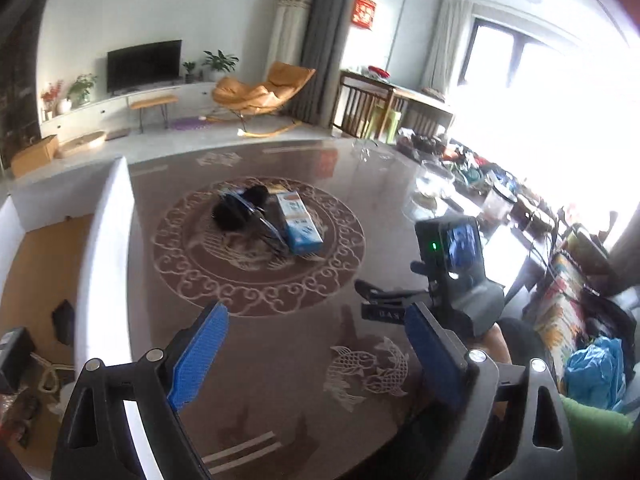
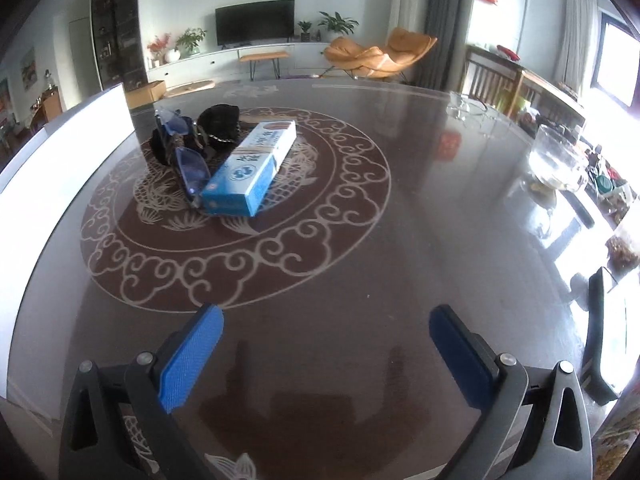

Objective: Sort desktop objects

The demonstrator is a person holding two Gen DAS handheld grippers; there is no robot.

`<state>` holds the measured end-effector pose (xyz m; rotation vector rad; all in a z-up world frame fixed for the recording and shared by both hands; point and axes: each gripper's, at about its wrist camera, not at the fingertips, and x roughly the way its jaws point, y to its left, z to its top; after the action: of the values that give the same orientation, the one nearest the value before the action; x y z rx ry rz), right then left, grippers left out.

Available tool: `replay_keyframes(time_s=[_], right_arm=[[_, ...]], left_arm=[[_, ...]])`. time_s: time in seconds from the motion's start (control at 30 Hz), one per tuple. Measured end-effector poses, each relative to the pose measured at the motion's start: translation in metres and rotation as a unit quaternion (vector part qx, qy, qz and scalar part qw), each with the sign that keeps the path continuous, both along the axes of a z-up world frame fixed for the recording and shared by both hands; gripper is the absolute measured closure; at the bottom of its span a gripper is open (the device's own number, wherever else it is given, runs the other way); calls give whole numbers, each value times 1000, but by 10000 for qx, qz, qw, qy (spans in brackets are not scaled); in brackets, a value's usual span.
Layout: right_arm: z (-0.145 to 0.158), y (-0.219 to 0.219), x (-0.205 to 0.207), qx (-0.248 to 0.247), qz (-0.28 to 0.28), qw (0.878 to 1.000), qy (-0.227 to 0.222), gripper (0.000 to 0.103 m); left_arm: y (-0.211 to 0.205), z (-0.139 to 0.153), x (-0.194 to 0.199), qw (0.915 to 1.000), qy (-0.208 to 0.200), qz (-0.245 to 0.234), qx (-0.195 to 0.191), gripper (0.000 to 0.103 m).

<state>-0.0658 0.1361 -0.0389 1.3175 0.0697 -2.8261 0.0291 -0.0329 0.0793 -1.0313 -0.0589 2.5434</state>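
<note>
Jaws of both grippers stood wide open w/ nothing between the pads. Left gripper [image 1: 316,354] hung over bare bench [image 1: 400,184] near the fish inlay; right gripper [image 2: 326,354] likewise over bare bench surface, only its own reflection beneath.

Task items lay in one heap at centre of the scroll-pattern medallion, well ahead of both grippers: blue-and-white carton [image 2: 250,168] lying flat, blue-lensed glasses [image 2: 188,164] touching its left side, a black soft item [image 2: 220,124] (type unclear, poss. pouch or cloth) behind, touching both. Same heap in left view: carton [image 1: 299,222], glasses [image 1: 256,220].

White-walled box [image 1: 108,248] sat at left edge of bench, brown floor inside, a few small dark bits already in it; likely the sorting bin, not certain.

Step, as judged: approach phase, no pick begun. Heap untouched by either gripper.

Next move calls for: advance one gripper to heap, choose outermost piece. Carton looked easiest, rigid, flat sides, grip across narrow width. Glasses lean on it, so risk of dragging them; lift carton away to the right, clear of frame.
</note>
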Motion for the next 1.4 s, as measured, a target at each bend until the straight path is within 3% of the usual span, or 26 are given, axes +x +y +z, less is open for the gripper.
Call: replay_keyframes(time_s=[0.13, 0.23, 0.53, 0.67, 0.97, 1.03, 1.4], right_arm=[[-3, 7, 2, -136, -29, 9999, -29, 0], [-9, 7, 5, -173, 5, 9998, -69, 0], [-11, 2, 8, -226, 12, 9997, -49, 0], [-11, 4, 7, -308, 31, 9995, -68, 0], [-12, 1, 6, -276, 72, 9995, -104, 0], [-13, 1, 6, -264, 86, 9995, -149, 0], [-16, -2, 4, -262, 146, 9993, -222, 0]], left_arm=[[30, -51, -19, 9980, -349, -35, -523, 13], [29, -81, -32, 9953, -534, 137, -799, 13], [13, -131, -81, 9856, -839, 899, -1159, 13], [4, -138, -94, 9843, -914, 1111, -1022, 13], [8, -140, -103, 9836, -811, 1120, -1157, 11], [7, -142, -104, 9831, -908, 1073, -1171, 0], [7, -142, -102, 9836, -889, 1062, -1156, 0]])
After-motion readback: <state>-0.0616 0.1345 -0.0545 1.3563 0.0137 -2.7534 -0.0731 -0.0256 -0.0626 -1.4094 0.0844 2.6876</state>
